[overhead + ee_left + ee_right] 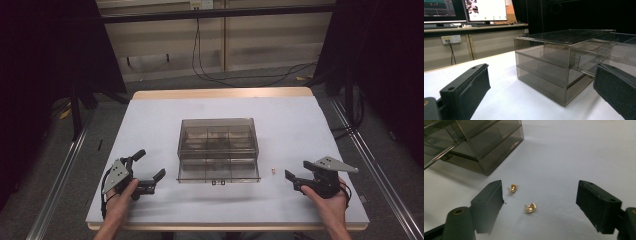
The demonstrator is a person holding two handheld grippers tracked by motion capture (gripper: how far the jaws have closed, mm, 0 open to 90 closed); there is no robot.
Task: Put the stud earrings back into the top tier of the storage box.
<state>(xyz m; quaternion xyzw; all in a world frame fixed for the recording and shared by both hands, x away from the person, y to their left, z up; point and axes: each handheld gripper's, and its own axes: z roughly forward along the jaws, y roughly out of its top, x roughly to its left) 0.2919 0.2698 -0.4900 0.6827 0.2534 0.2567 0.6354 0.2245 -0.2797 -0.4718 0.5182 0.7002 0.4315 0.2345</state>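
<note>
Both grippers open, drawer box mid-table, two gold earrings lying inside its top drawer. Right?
Not quite. The two gold earrings lie on the white table, outside the drawer box, just ahead of the right gripper, as the right gripper view shows. Both grippers are open, the left gripper too, and the box sits mid-table.

- White table with pale wooden edge, standing on grey floor.
- Black cables looped across floor beyond table.
- Two lit monitors on a desk behind.
- Wall socket, plug inserted.
</note>
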